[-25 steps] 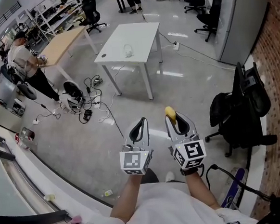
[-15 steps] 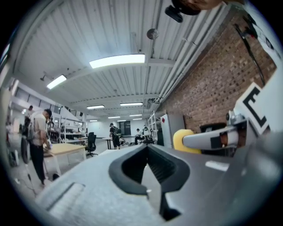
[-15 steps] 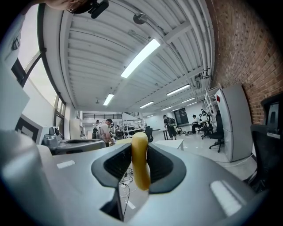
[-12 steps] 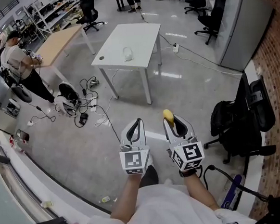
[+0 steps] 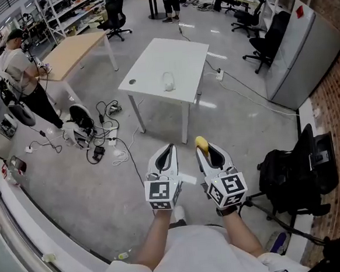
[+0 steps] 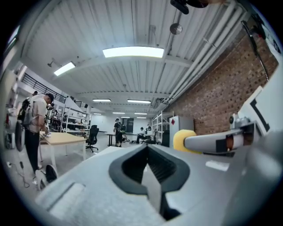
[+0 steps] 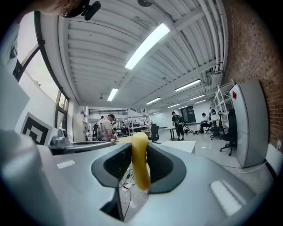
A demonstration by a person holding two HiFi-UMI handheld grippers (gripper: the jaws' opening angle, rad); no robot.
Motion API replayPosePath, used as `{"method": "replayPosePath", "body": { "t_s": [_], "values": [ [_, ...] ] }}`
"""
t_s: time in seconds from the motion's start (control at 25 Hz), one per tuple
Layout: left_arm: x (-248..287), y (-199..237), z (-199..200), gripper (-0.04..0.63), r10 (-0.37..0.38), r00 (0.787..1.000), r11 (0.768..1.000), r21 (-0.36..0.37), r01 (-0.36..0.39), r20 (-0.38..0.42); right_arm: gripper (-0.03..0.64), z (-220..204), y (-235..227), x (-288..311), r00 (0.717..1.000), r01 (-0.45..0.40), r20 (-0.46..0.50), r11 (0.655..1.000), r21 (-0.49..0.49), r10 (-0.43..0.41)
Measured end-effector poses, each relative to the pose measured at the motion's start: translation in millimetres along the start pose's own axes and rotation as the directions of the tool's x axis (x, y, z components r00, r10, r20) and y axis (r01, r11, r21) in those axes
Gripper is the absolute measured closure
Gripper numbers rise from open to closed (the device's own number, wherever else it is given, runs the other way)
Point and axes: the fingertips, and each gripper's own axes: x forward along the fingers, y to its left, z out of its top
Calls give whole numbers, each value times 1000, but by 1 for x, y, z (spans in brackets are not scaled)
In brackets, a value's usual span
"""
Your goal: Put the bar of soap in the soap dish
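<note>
Meanwhile the floor has slid by underneath and the white table (image 5: pixel 172 53) now sits more squarely ahead than a second ago, so the person is judged to be carrying the load toward it. The grippers themselves have kept their pose, side by side and level. The right gripper (image 5: pixel 211 151) is clenched on the yellow bar of soap (image 7: pixel 140 164), which stands on edge between its pads with its top poking past the tips. The left gripper (image 6: pixel 148 167) has its jaws closed together on nothing.

On the tabletop, a small pale object (image 5: pixel 168 80) lies toward the near edge. It may be the soap dish, though it is too small to tell. A dark round spot (image 5: pixel 132 81) marks the near left corner.

Around it lies glossy grey floor, with tangled cables (image 5: pixel 103 145) to the left, a wooden table (image 5: pixel 78 47) with a person (image 5: pixel 19 63) at it, and a black office chair (image 5: pixel 299 172) by the brick wall.
</note>
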Motion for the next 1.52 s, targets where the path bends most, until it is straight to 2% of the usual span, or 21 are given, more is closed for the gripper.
{"method": "replayPosePath", "body": {
  "t_s": [0.12, 0.28, 0.48, 0.76, 1.04, 1.2, 1.4, 1.52],
  "values": [
    [15, 20, 2, 595, -19, 1000, 999, -40, 19, -4, 505, -4, 4, 25, 1000, -11, -14, 1000, 6, 11],
    [39, 39, -19, 595, -47, 994, 990, -135, 33, -100, 505, -14, 0, 49, 998, -23, -57, 999, 26, 25],
    [66, 41, -36, 595, -91, 989, 983, -172, 70, -119, 505, -21, -12, 75, 995, -44, -88, 996, 79, 51],
    [133, 58, -21, 595, -88, 993, 987, -139, 76, -84, 505, -9, -48, 146, 988, -129, -74, 985, 115, 138],
    [213, 96, 30, 595, -1, 1000, 998, -65, 3, 26, 505, 27, -86, 229, 971, -237, -10, 968, 82, 239],
    [247, 103, 26, 595, 23, 1000, 999, -47, -22, 8, 505, 26, -108, 257, 951, -305, -25, 947, 101, 309],
    [273, 98, 20, 595, 31, 999, 998, -46, -30, 17, 505, 22, -138, 277, 947, -317, -22, 944, 89, 320],
    [280, 105, 13, 595, 81, 997, 997, -13, -81, -2, 505, 18, -148, 288, 949, -310, -27, 947, 83, 313]
  ]
}}
